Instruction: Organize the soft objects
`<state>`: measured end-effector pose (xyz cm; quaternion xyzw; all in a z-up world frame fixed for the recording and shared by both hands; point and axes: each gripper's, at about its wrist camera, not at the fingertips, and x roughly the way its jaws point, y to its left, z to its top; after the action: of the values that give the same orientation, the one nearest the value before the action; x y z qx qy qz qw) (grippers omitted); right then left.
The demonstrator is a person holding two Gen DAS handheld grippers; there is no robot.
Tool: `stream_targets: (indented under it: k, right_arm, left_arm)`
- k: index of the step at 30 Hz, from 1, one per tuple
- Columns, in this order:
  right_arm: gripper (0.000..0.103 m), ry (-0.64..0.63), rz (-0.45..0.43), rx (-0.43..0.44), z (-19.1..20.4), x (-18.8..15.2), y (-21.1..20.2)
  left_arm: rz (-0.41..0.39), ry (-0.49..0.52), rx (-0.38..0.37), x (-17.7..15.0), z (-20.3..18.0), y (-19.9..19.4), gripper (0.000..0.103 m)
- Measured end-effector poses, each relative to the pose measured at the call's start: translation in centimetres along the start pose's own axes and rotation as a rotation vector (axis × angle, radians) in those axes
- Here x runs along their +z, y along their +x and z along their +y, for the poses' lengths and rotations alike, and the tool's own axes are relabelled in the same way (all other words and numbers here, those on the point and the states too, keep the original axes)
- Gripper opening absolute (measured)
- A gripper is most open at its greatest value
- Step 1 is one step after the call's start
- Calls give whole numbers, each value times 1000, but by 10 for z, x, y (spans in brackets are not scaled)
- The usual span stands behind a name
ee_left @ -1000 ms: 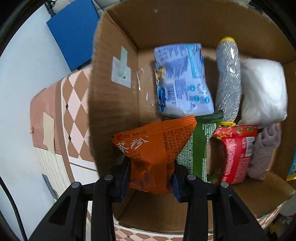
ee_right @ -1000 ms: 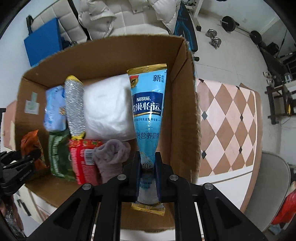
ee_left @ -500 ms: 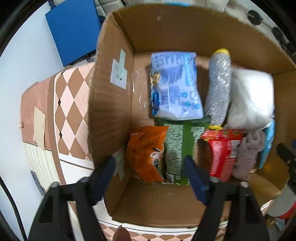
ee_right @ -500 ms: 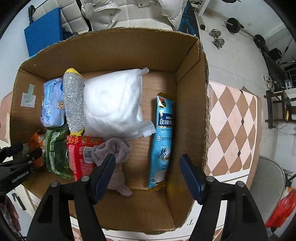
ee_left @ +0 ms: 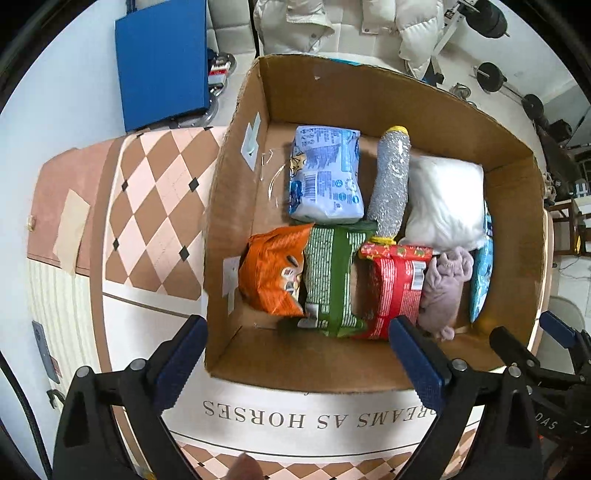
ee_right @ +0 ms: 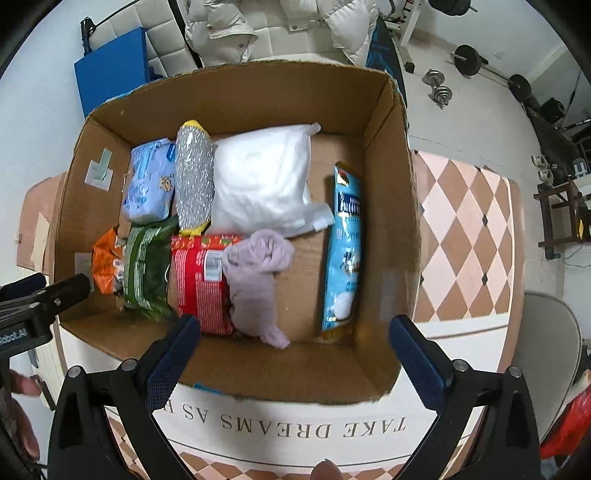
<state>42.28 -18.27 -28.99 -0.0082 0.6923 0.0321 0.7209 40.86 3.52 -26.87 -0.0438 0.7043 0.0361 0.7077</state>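
Observation:
A cardboard box (ee_left: 236,206) (ee_right: 388,206) holds several soft things. An orange snack bag (ee_left: 273,273) (ee_right: 105,264) lies at its near left, beside a green bag (ee_left: 330,280) (ee_right: 147,271), a red bag (ee_left: 393,288) (ee_right: 201,282) and a lilac cloth (ee_left: 445,284) (ee_right: 258,280). A blue Nestle pack (ee_right: 341,251) (ee_left: 482,277) lies along the right wall. Behind are a pale blue pack (ee_left: 325,181), a silver roll (ee_left: 389,188) and a white pillow bag (ee_left: 443,203) (ee_right: 262,184). My left gripper (ee_left: 297,341) and right gripper (ee_right: 295,338) are open and empty above the box's near edge.
The box stands on a checkered pink and brown cloth (ee_left: 155,206) (ee_right: 465,236) with lettering on its near hem. A blue board (ee_left: 162,59) and white jackets (ee_right: 280,26) are behind. Dumbbells (ee_right: 439,88) lie on the floor at right.
My left gripper let go of the orange bag and my right gripper let go of the blue Nestle pack. Both opened and drew back above the box's near edge.

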Motion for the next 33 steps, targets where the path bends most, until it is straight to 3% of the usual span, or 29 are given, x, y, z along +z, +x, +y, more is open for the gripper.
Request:
stream_targets:
  k: [15, 23, 33]
  right_arm:
    - [103, 69, -44, -23, -10, -42, -23]
    - [103, 69, -179, -31, -13, -74, -82]
    - [103, 76, -366, 0, -15, -156, -179]
  left_arm:
    - [-124, 61, 55, -43, -14, -33, 100]
    - [-330, 68, 71, -88, -21, -109, 100]
    - [-516, 114, 32, -170, -29, -196, 100]
